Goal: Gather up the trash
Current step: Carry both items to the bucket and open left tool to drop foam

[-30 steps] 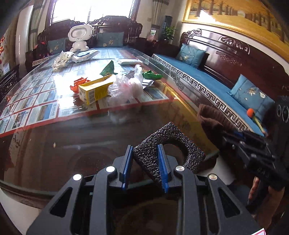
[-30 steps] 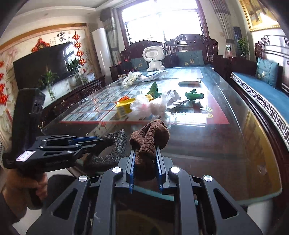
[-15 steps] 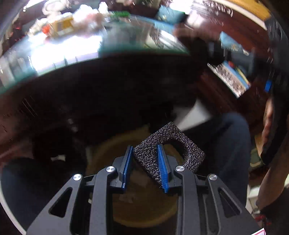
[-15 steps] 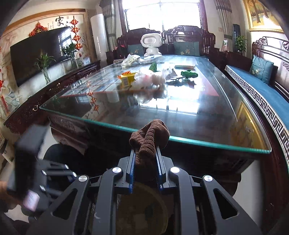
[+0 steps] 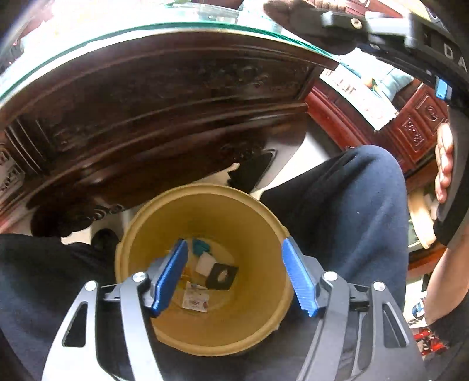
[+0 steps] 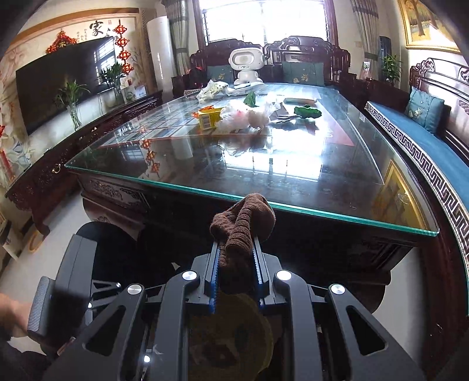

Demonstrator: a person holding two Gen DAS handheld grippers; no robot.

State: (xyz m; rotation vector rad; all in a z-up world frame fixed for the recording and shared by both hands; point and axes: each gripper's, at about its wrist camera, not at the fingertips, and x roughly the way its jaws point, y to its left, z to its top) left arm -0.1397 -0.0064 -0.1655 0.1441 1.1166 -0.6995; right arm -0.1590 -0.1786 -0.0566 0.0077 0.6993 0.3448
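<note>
Dropping trash into the yellow bin, one piece at a time.

The yellow bin (image 5: 202,263) sits on the floor under the glass table (image 6: 293,164). The left gripper (image 5: 234,274) has just opened wide above it, and the black foam piece (image 5: 221,275) lies at the bottom, toward 12 o'clock from the jaws. The right gripper (image 6: 236,265) pinches a brown cloth (image 6: 243,222). I think that goes in next, so it must move over the bin.

Bright window (image 6: 263,20) backlight, glare on glass tabletop (image 6: 293,158), fisheye-warped edges
</note>
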